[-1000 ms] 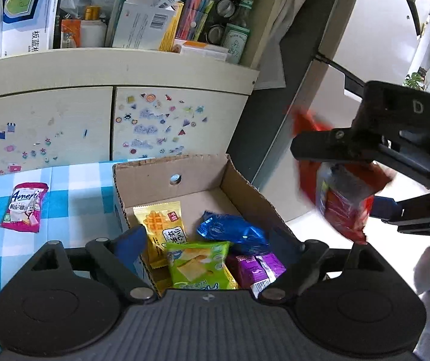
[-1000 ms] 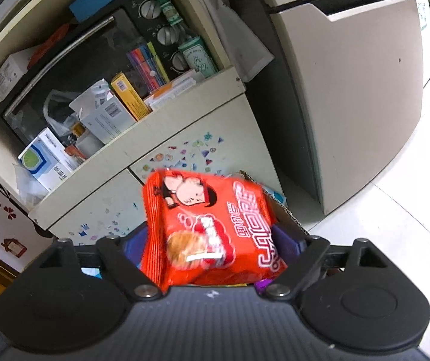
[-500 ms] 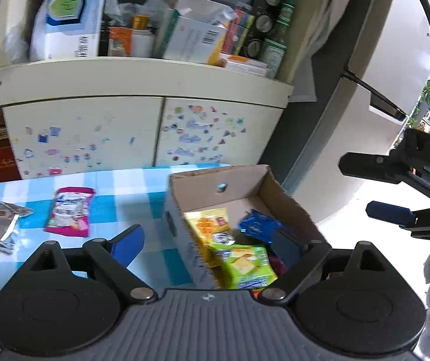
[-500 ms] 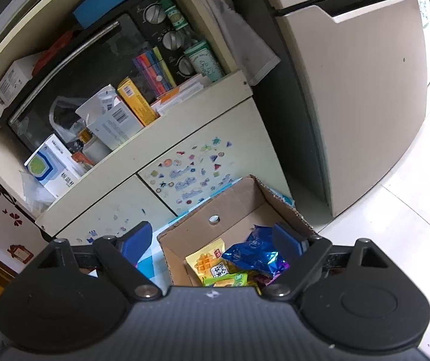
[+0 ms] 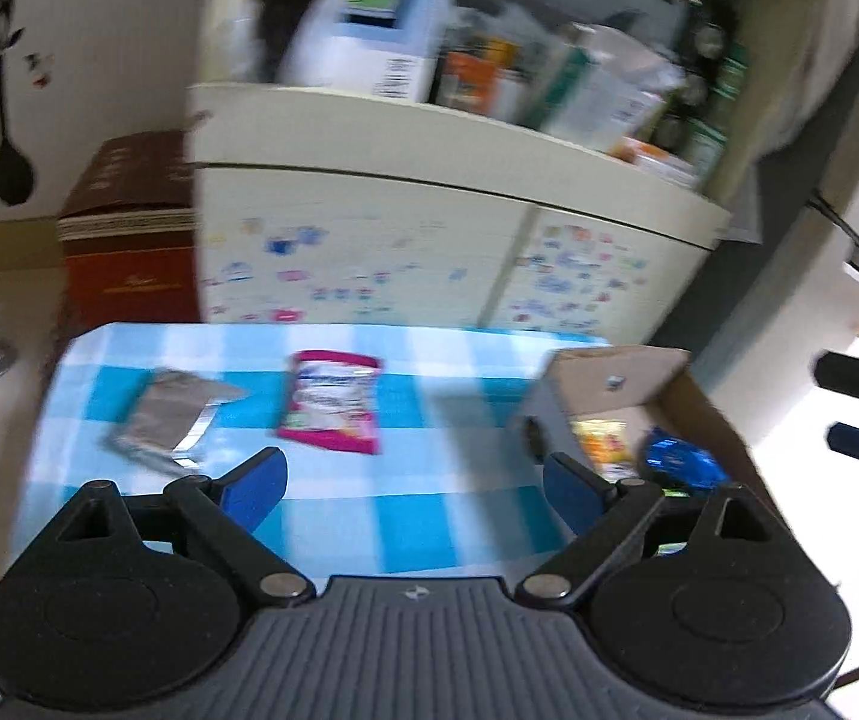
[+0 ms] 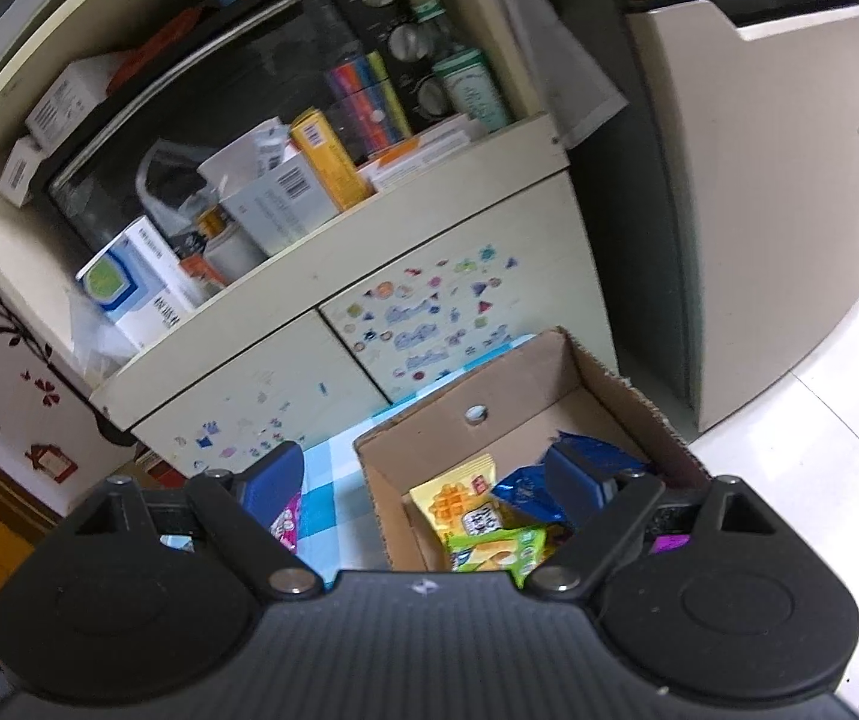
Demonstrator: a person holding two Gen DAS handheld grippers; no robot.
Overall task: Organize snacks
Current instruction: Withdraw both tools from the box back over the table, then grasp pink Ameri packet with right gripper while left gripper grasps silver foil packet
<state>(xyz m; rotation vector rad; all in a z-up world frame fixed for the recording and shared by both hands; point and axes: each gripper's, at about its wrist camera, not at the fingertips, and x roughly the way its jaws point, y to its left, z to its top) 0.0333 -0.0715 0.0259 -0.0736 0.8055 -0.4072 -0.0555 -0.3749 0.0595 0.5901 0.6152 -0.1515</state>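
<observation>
Snacks: a pink packet [image 5: 333,402] and a silver packet [image 5: 168,420] are lying flat and apart on the blue-checked bench [image 5: 369,516], the silver one to the left of the pink one in my left view. The rest are sitting inside the cardboard box [image 6: 525,384] at the bench's right end: a yellow waffle packet [image 6: 459,504], a green packet [image 6: 498,549] overlapping its near edge, and a blue foil packet [image 6: 573,468] to their right.

My left tongs [image 5: 411,480] are hanging over the bench, spread wide, gripping nothing, with the pink packet just beyond the tips. My right tongs [image 6: 429,480] are hovering over the near side of the box, likewise released and empty; the box's left wall is showing between the fingers.

Behind the bench a cream cabinet [image 6: 459,276] with stickers on its doors is standing, its shelf crowded with boxes. The left view is blurring.
</observation>
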